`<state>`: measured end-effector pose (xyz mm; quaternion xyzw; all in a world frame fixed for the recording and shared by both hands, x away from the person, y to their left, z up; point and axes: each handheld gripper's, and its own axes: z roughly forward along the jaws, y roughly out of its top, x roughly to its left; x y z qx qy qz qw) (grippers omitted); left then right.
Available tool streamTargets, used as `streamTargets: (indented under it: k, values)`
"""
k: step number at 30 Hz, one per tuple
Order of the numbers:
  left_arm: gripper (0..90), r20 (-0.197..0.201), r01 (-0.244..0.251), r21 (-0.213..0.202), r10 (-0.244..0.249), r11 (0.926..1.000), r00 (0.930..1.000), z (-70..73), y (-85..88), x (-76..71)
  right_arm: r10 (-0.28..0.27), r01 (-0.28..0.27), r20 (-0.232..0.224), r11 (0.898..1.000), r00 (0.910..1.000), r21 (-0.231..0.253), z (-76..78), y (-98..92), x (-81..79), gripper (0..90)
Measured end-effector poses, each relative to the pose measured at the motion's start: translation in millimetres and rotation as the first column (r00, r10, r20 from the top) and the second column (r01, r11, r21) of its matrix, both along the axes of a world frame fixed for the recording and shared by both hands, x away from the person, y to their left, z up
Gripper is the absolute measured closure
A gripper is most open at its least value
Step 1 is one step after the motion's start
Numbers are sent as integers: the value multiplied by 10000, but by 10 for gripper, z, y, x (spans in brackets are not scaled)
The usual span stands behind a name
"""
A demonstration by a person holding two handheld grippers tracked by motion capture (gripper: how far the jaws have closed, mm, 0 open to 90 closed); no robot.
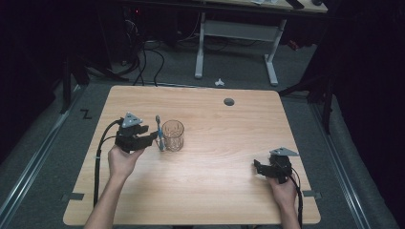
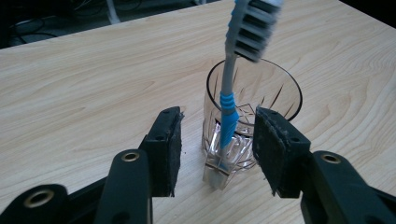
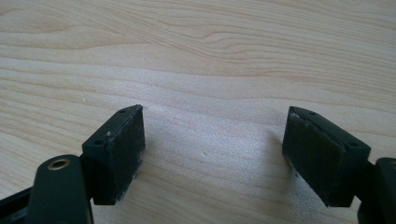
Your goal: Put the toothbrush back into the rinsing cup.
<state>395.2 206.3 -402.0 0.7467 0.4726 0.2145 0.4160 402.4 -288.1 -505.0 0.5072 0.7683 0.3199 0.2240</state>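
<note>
Left claw [image 2: 217, 140] sits right at the action, jaws parted with a clear gap on both sides of the toothbrush [image 2: 229, 116], gripping nothing as far as the left gripper view shows. That toothbrush stands nearly upright on the near side of the glass [image 2: 280, 93], its long axis running from the clear butt end down at the table [image 1: 215, 191] up to the bristle head, tilted a touch away from the claw. The handle leans against the glass wall or stands just in front of it; which of the two I cannot tell. The blue grip section lies squarely between the two pads, so closing in on the handle looks like the likely next move, and the line to hold is straight ahead from the claw.

Over on the other side, the right claw [image 1: 260, 168] rests low near the table's right front, well apart from the glass, jaws spread wide over bare wood and holding nothing. The left hand [image 1: 123, 160] is by far the nearer to the toothbrush.

Count: one toothbrush, one glass, two claws, one table.
</note>
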Motion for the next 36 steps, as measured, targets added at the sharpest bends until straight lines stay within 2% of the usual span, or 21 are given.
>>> streamTargets:
  k: [8, 22, 25, 32, 36]
  values:
    - [515, 136, -137, -23, 137, 9999, 9998, 17, 46, -59, 6, -6, -2, 10000, 10000, -4, 0, 0, 0, 213]
    - [519, 97, -182, 301, 180, 9994, 9998, 63, 58, -158, 22, -22, 10, 10000, 10000, -18, 0, -2, -1, 213]
    - [519, 105, -312, 207, 310, 9993, 9995, 100, 77, -202, 29, -29, 16, 10000, 10000, -29, 0, -3, -1, 214]
    - [521, 144, -497, 293, 493, 9983, 9987, 146, 144, -282, -25, 25, -14, 10000, 10000, -14, 1, -1, -5, 213]
    - [520, 201, -645, 91, 643, 9979, 9977, 135, 199, -315, -42, 42, -19, 10000, 10000, -7, 1, -1, -7, 213]
